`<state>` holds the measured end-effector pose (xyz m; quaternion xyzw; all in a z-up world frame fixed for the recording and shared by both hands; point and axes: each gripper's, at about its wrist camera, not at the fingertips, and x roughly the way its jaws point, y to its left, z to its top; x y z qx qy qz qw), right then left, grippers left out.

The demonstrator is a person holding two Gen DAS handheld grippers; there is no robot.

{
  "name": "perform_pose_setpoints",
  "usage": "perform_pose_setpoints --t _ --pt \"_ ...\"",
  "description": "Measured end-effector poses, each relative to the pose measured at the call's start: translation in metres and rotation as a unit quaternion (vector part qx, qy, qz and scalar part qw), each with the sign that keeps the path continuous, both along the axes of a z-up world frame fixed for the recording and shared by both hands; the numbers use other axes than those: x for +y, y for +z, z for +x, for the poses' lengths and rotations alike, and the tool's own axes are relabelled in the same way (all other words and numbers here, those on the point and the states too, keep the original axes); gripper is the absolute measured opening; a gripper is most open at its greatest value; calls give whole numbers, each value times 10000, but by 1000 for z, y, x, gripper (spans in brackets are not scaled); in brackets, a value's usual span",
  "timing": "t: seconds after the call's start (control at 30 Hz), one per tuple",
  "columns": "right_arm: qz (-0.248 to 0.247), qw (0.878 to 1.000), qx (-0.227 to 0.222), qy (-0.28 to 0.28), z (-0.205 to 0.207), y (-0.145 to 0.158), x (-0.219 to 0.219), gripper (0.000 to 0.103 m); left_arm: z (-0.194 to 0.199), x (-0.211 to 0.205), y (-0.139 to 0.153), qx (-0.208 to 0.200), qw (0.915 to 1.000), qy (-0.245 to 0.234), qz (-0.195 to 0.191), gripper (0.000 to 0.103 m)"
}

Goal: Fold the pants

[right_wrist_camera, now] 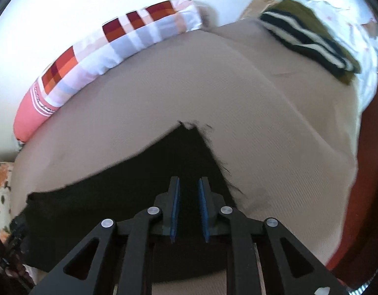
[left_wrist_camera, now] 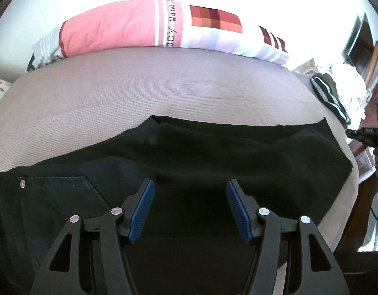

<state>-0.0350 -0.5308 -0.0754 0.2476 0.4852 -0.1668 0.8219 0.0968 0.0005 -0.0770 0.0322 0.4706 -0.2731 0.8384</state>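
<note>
One pair of black pants lies flat across the lower frame on the bed; soft, limp, probably light, best pinched at waistband or frayed hem. Left gripper fingers spread wide; right gripper fingers narrowly apart, holding nothing.

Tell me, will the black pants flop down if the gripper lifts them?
Probably floppy: the pants lie flat and creased on the bed, following its curve. Likely light, since the cloth looks thin at the frayed hem. Lifted by one point, the rest would likely hang and drag.
</note>
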Motion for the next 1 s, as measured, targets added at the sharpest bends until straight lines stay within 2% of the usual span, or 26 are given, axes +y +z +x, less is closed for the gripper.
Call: perform_pose_setpoints --t 0.23,0.4,0.67,0.73,0.77,0.8,0.9,1.0 --pt "587 9981 -29 164 54 -24 -34 18 4 2 -8 149 9996 182 126 62" --pt "654 9972 31 350 77 -45 -51 18 6 3 -12 279 9991 282 126 62" --pt "1061 9916 101 738 86 -61 -58 18 10 0 -16 376 9984 304 281 62" --pt "1074 9909 39 809 84 -59 -59 13 11 0 -17 387 9983 320 308 62" --pt "1029 9911 -53 845 81 -55 -58 1 12 -1 -18 389 9982 330 325 62" --pt "947 9919 -132 838 78 -51 -57 2 12 -2 -18 382 9981 336 341 62" --pt "137 9965 -474 673 61 -23 -40 1 11 -5 -15 281 9983 344 376 62" --pt "-412 9964 -608 419 48 -10 -31 0 12 -6 -11 154 9987 358 341 62"
